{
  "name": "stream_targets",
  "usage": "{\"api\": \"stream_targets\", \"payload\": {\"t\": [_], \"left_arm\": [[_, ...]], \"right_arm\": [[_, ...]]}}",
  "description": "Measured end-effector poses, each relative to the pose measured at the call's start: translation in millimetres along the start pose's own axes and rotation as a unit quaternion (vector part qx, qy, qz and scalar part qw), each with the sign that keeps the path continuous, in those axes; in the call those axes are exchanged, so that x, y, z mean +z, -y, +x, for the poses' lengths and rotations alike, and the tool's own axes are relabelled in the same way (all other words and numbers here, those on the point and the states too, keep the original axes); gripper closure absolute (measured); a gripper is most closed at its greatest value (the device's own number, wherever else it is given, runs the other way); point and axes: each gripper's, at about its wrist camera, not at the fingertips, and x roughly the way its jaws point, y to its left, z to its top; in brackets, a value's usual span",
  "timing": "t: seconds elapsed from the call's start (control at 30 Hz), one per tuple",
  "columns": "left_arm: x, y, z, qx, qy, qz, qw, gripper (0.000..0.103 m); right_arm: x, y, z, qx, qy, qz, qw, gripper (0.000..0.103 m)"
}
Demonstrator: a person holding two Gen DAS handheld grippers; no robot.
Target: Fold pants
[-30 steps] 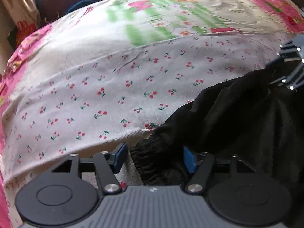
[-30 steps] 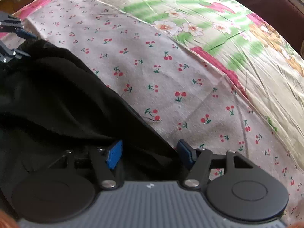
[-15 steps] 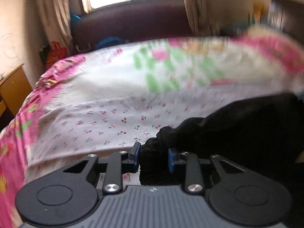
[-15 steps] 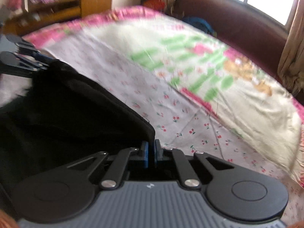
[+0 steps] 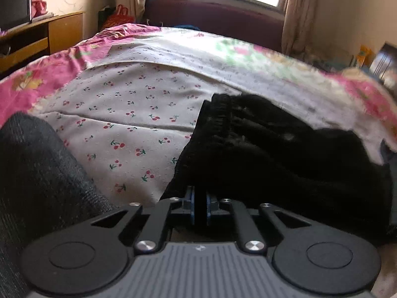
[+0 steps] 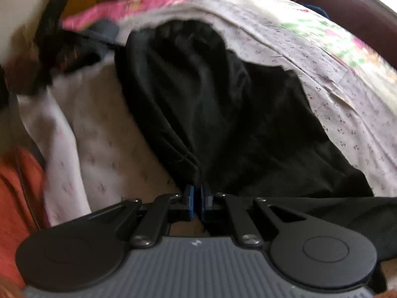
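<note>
Both claws, left gripper (image 5: 200,209) and right gripper (image 6: 197,202), pinch the black pants (image 6: 223,114) over the bedsheet (image 5: 129,114), the left jaws having just closed; mid-fold, probably next laying the cloth flat.

The far right part of the flowered pink and white bedspread (image 5: 357,87) is smeared by motion blur in the left wrist view, and the small objects by the wall beyond it cannot be made out. The black fabric pants (image 6: 223,114) are cut off by the right edge of the right wrist view. A dark blurred shape (image 6: 49,42) at that view's upper left cannot be identified.
</note>
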Motion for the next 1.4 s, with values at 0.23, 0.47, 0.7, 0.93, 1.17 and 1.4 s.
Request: {"api": "stream_targets", "payload": {"t": [0.23, 0.47, 0.7, 0.93, 1.17, 1.4], "left_arm": [[-6, 7, -21, -0.016, 0.012, 0.033, 0.9993, 0.052], [10, 10, -33, -0.024, 0.045, 0.079, 0.9955, 0.033], [27, 19, 8, -0.040, 0.019, 0.096, 0.9944, 0.032], [25, 20, 5, -0.027, 0.016, 0.098, 0.9947, 0.076], [37, 2, -30, -0.031, 0.050, 0.077, 0.9953, 0.077], [5, -14, -12, 0.014, 0.004, 0.068, 0.9976, 0.069]], "right_arm": [[18, -21, -7, -0.055, -0.015, -0.053, 0.997, 0.090], [23, -68, -19, -0.052, 0.053, -0.150, 0.986, 0.058], [43, -80, 15, -0.049, 0.075, -0.143, 0.986, 0.058], [74, -90, 55, -0.037, 0.061, -0.125, 0.990, 0.096], [86, -96, 33, -0.020, 0.094, -0.105, 0.990, 0.096], [79, -119, 53, 0.001, 0.071, -0.123, 0.990, 0.094]]}}
